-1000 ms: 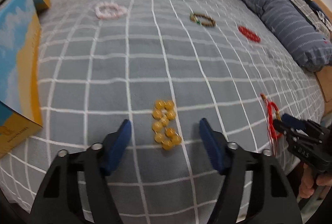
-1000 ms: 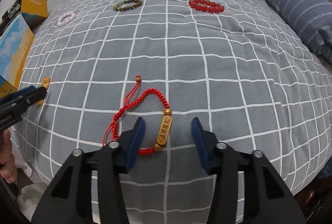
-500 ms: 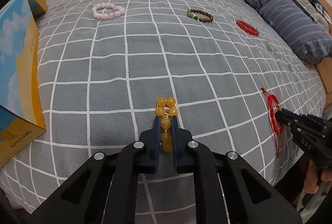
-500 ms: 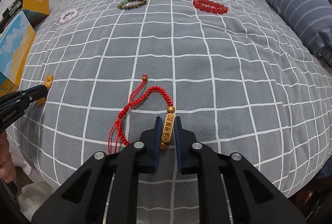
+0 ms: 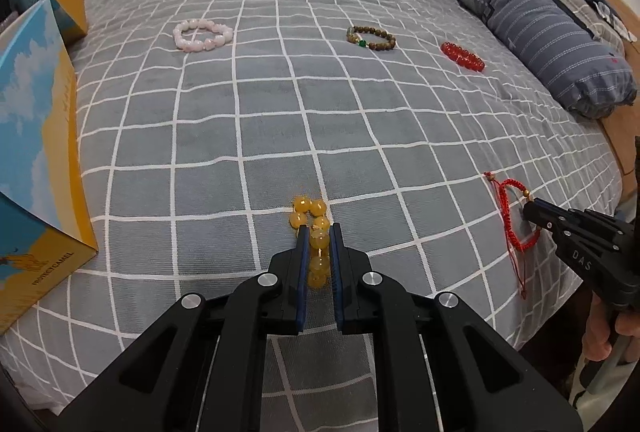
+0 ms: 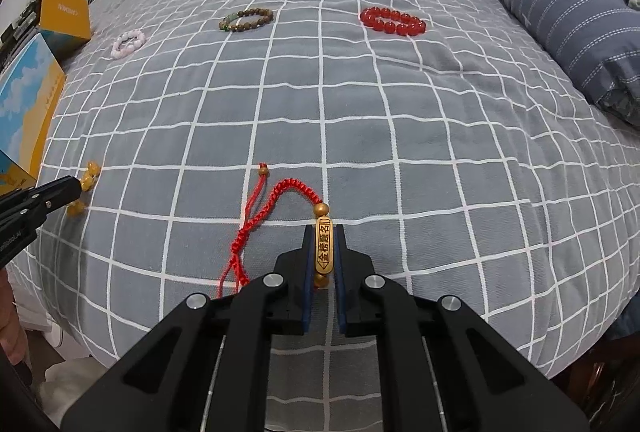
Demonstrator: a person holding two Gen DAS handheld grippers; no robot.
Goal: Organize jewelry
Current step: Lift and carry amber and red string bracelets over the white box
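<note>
While the yellow bead bracelet lies squeezed into a narrow line on the grey checked bedspread, the left gripper has its blue fingers pressed against both sides of the near beads, and the far beads stick out past the tips toward 12 o'clock. From the right wrist view this same bracelet shows small at 9 o'clock, at the tip of the left gripper near the bed's edge.

At 3 o'clock from it in the left wrist view lies the red cord bracelet. The right gripper is closed on its gold bar charm, with the fingers tight on either side of the bar. The braided cord loops away toward 11 o'clock, and its loose tails trail toward 8 o'clock.

Farther up the bed, three more bracelets lie well apart in a row: a pink bead bracelet at 11 o'clock, a brown bead bracelet with a green bead at 12 o'clock, and a red bead bracelet at 1 o'clock. A striped blue pillow lies along the right side of the bed. A blue and yellow box stands at 9 o'clock on the left edge, with a yellow box behind it.
</note>
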